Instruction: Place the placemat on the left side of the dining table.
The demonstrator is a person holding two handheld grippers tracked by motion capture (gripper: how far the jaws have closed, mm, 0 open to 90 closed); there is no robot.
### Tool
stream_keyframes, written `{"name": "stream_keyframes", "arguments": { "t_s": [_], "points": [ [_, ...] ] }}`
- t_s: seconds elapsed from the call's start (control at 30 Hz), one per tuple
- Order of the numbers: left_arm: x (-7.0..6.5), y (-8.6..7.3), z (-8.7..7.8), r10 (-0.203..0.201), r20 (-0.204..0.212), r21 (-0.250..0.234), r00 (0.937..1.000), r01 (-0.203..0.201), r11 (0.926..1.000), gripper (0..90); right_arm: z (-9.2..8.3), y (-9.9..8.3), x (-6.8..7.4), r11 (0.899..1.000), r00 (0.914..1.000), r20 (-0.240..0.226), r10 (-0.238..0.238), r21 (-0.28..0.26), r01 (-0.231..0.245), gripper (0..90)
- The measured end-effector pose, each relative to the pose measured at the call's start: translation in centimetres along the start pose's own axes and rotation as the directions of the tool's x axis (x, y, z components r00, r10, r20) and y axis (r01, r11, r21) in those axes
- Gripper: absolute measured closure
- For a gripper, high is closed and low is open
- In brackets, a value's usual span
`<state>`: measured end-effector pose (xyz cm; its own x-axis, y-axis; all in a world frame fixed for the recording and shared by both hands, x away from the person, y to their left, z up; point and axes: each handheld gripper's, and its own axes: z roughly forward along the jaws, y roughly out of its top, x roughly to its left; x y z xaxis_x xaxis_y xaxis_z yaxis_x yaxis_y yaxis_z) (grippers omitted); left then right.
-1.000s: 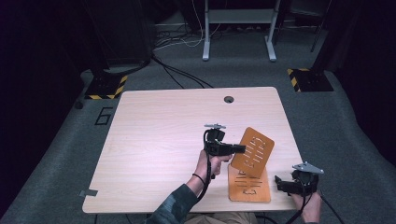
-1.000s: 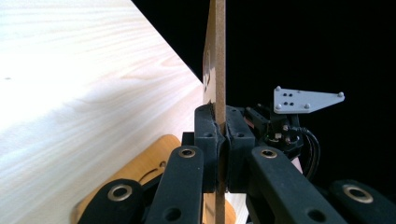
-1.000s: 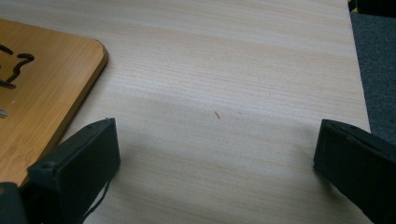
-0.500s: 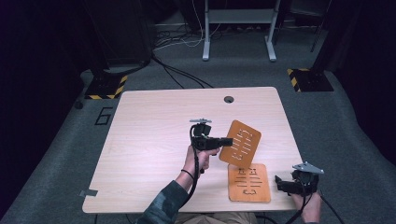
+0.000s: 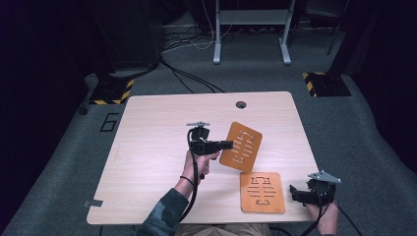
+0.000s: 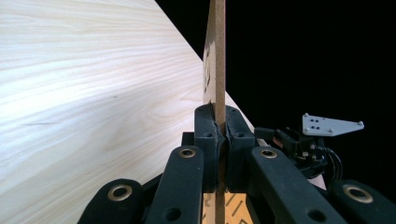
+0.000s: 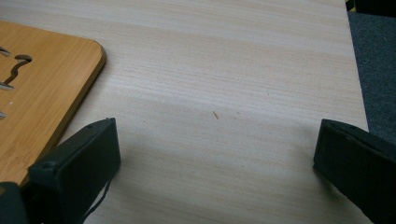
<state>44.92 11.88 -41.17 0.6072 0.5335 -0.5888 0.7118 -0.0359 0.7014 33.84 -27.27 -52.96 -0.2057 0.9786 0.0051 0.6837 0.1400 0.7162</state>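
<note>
- A pale wood-grain rectangular table (image 5: 147, 147) with rounded corners stands on grey carpet floor (image 5: 364, 132).
- A dark round grommet hole (image 5: 240, 104) sits near its far edge.
- A flat orange-brown wooden board with cut-out slots (image 5: 262, 191) lies on it near the front right.

Left tool (image 5: 227, 144) clamped, right tool (image 7: 215, 154) agape

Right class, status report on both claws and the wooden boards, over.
Left claw shut on lifted board. Right claw open, empty, beside flat board. Nothing in the way.
</note>
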Motion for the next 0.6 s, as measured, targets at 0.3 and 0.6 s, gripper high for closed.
{"name": "stream_keyframes", "arguments": {
  "t_s": [0.3,0.6],
  "points": [
    [1.7,0.3,-2.3,-0.012,-0.037,-0.026,0.9992,0.011,0.9996,86.1,0.0,0.0,0.0,1.000,1.0000,0.003,0.002,0.000,-0.002,0.0],
    [3.6,0.4,-4.9,-0.049,-0.087,-0.060,0.9950,0.044,0.9973,86.1,0.0,0.0,0.0,1.000,1.0000,0.003,0.002,0.001,-0.002,0.0]
  ]
}}
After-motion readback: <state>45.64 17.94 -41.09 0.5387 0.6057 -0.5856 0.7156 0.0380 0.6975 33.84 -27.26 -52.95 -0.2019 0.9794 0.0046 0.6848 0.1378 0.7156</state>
